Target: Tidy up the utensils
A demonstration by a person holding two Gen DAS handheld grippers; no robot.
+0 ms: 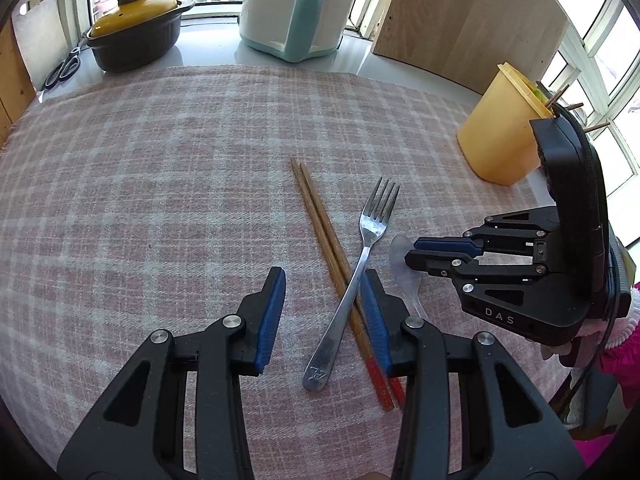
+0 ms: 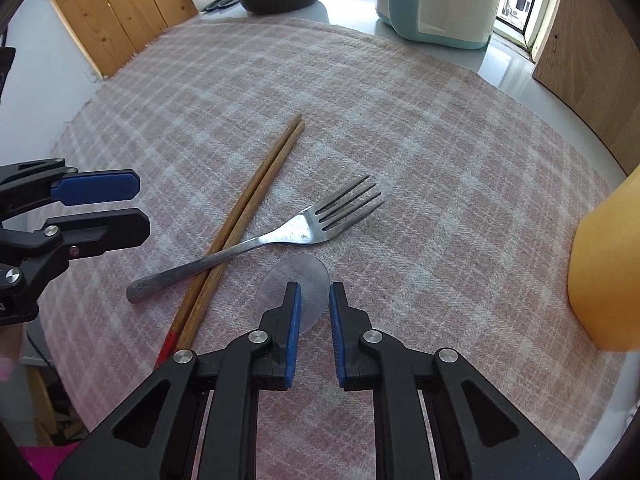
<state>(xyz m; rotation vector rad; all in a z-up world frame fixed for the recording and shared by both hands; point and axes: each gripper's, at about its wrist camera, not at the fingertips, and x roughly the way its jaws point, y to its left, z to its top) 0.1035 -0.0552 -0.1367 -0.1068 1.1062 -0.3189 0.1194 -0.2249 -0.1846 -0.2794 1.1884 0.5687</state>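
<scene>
Right hand-held gripper at the clear spoon

The clear plastic spoon (image 2: 294,286) lies on the checked cloth (image 2: 440,184) just beside the fork (image 2: 256,244) and chopsticks (image 2: 256,192). The right hand-held gripper (image 2: 315,290) straddles its bowl with a narrow gap; whether the pads already pinch it I cannot tell. Its handle is hidden under the fingers. The left hand-held gripper (image 1: 326,276) hangs spread and empty, and the yellow holder (image 1: 500,136) stands well apart.

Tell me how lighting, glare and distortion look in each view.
Left wrist view: daylight blows out the windows, glare lies on the bare tabletop behind the cloth, and fisheye bends the cloth's far edge. Right wrist view: light is even and focus sharp, the clear spoon barely stands out, and dark vignette fills the corners.
</scene>
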